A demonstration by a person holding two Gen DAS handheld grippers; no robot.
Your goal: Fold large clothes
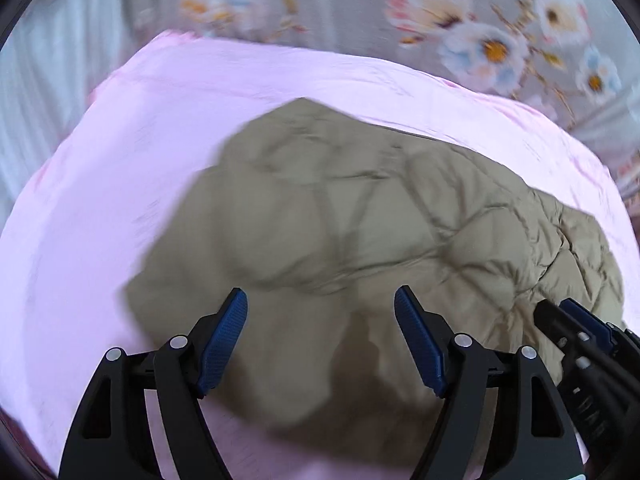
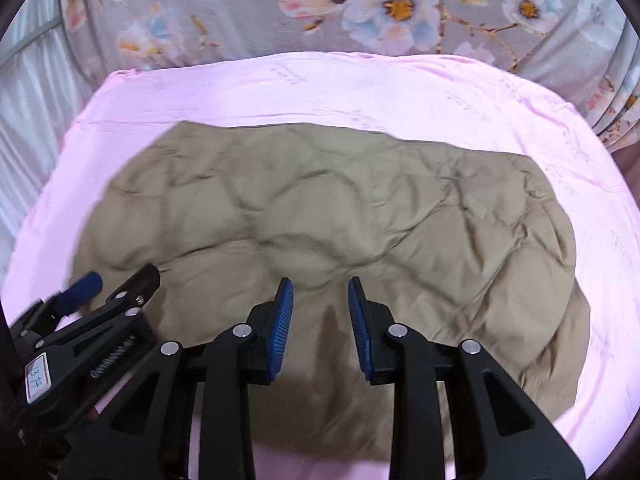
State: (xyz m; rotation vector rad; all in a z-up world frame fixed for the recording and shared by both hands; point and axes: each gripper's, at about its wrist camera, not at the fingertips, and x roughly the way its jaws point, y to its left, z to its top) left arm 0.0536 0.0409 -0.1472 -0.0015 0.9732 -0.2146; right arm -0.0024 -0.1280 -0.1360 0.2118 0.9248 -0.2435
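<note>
A khaki quilted puffer jacket [image 1: 360, 220] lies folded into a rough bundle on a pink sheet [image 1: 120, 160]; it also shows in the right wrist view [image 2: 340, 208]. My left gripper [image 1: 320, 300] is wide open and empty, hovering over the jacket's near edge. My right gripper [image 2: 320, 292] is open with a narrower gap and empty, over the jacket's near middle. The right gripper shows at the lower right of the left wrist view [image 1: 572, 320], and the left gripper shows at the lower left of the right wrist view [image 2: 108, 292].
The pink sheet [image 2: 400, 84] covers a bed. Behind it lies a grey floral bedcover [image 2: 360, 4], also in the left wrist view [image 1: 480, 32]. A white pleated fabric [image 2: 28, 80] hangs at the left.
</note>
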